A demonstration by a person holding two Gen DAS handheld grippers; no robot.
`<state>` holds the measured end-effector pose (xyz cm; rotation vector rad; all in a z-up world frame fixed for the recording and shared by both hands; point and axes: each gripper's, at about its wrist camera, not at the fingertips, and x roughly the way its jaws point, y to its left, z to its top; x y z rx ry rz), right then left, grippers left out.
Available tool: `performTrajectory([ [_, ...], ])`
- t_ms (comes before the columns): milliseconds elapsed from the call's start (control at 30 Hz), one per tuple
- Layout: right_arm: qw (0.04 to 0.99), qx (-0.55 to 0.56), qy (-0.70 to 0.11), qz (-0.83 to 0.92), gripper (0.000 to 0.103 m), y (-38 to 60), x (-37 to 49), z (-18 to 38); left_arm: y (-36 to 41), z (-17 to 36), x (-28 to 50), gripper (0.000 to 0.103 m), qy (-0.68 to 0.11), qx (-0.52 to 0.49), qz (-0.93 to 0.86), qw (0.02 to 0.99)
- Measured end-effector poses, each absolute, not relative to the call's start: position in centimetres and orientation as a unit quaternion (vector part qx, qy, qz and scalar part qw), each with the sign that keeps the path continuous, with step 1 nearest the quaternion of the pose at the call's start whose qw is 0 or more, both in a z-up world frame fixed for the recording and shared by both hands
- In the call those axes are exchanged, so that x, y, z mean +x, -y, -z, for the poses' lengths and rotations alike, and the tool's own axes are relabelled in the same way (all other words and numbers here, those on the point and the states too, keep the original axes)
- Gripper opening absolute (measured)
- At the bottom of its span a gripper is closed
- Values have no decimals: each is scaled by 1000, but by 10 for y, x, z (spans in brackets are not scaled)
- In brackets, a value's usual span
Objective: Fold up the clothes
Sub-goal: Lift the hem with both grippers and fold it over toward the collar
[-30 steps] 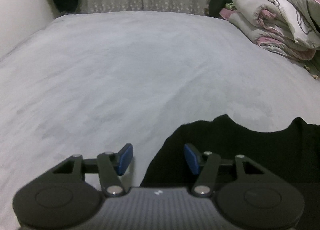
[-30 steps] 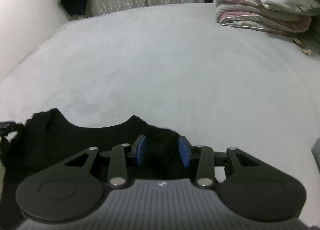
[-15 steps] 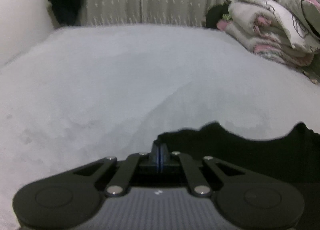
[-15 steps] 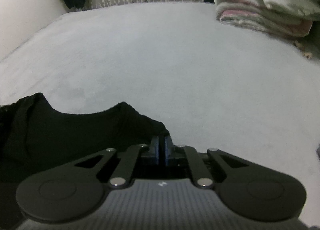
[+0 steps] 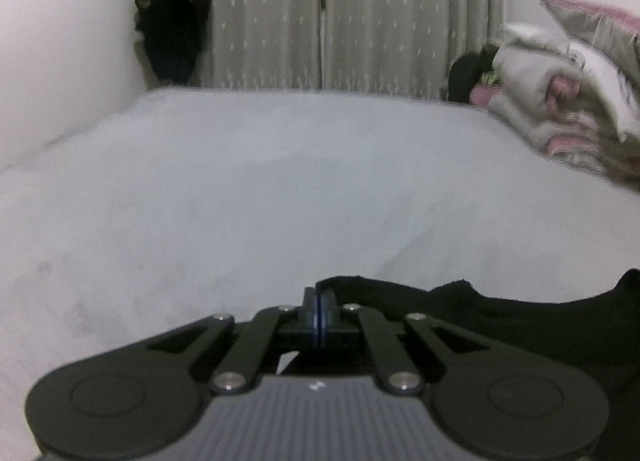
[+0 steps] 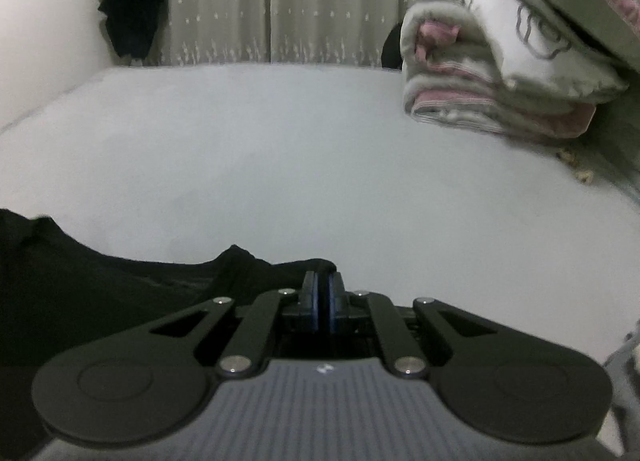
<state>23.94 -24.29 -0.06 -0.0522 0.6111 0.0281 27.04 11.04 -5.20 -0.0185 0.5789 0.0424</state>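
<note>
A black garment [image 5: 500, 321] hangs between my two grippers above the pale grey bed [image 5: 280, 189]. In the left wrist view my left gripper [image 5: 319, 299] is shut on the garment's left corner, and the cloth stretches off to the right with a curved neckline edge. In the right wrist view my right gripper [image 6: 321, 285] is shut on the other corner of the black garment [image 6: 100, 293], which spreads away to the left. The lower part of the garment is hidden behind both gripper bodies.
A stack of folded quilts and pillows [image 6: 500, 73], grey, white and pink, sits at the bed's right side. Patterned curtains [image 5: 340, 17] hang behind the bed, and dark clothing [image 5: 172, 17] hangs at the back left by the wall.
Both grippers went from open around the garment's corners to shut on them, then rose with the cloth, so the views now look flatter across the bed.
</note>
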Motion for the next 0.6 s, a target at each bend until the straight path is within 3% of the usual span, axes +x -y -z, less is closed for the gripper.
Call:
performTrajectory([
  [233, 944, -27, -330, -5, 9, 239, 251, 26, -111, 66, 275, 5, -305, -13, -23, 952],
  [267, 942, -28, -334, -3, 10, 238, 253, 29, -112, 63, 275, 9, -309, -18, -19, 951],
  [333, 941, -25, -337, -4, 13, 236, 253, 28, -117, 55, 272, 34, -314, -34, -13, 949],
  [533, 946, -12, -322, -18, 19, 224, 241, 2, -139, 38, 250, 53, -330, -53, -9, 942],
  [600, 948, -8, -318, -28, 35, 216, 238, -5, -146, 33, 238, 56, -339, -63, -6, 939],
])
